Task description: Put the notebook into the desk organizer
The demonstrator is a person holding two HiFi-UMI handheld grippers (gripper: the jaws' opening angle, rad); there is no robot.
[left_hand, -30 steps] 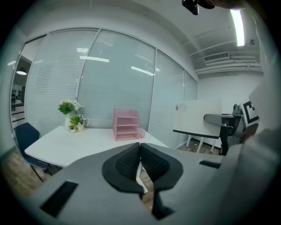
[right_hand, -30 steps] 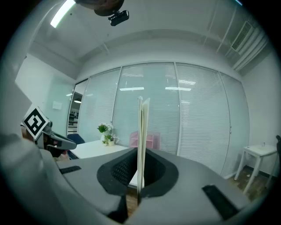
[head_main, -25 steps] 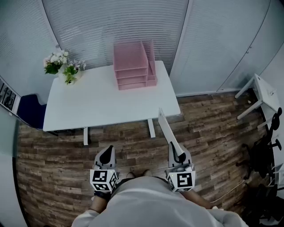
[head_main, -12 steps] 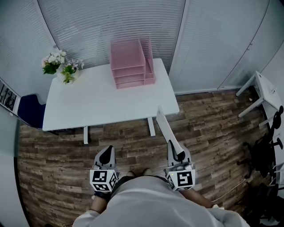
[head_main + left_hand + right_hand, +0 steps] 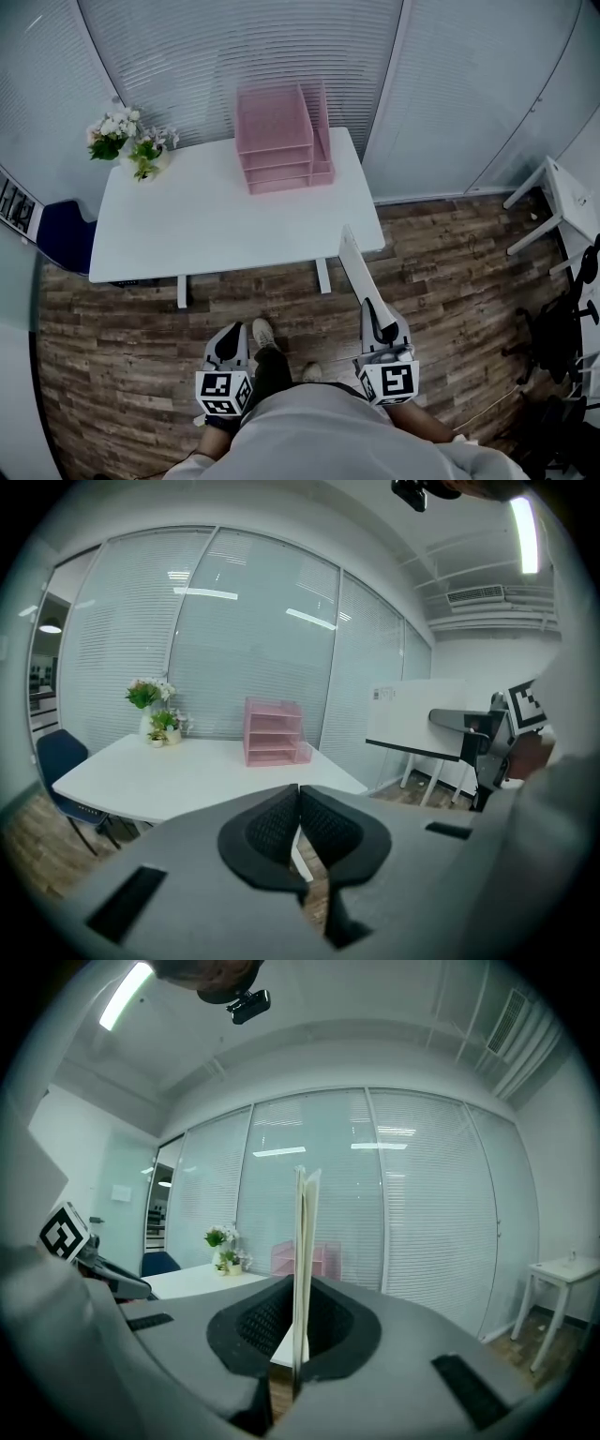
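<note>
A thin white notebook [image 5: 356, 274] stands on edge in my right gripper [image 5: 378, 328], which is shut on its lower end; in the right gripper view the notebook [image 5: 305, 1241] rises straight up between the pads. The pink desk organizer [image 5: 279, 137], with stacked trays, sits at the back of the white table [image 5: 206, 220], well ahead of both grippers; it also shows small in the left gripper view [image 5: 274, 731]. My left gripper [image 5: 228, 344] hangs over the wood floor in front of the table, its jaws shut with nothing between them [image 5: 300, 819].
A vase of flowers [image 5: 131, 141] stands on the table's far left corner. A dark blue chair [image 5: 64, 234] is left of the table. A small white table [image 5: 562, 202] and black chair bases [image 5: 562, 328] stand at the right. The person's shoe [image 5: 263, 333] is on the floor between the grippers.
The person has stepped forward: a foot now shows between the grippers. Both grippers sit slightly lower and farther right in the head view. The notebook stays gripped.
</note>
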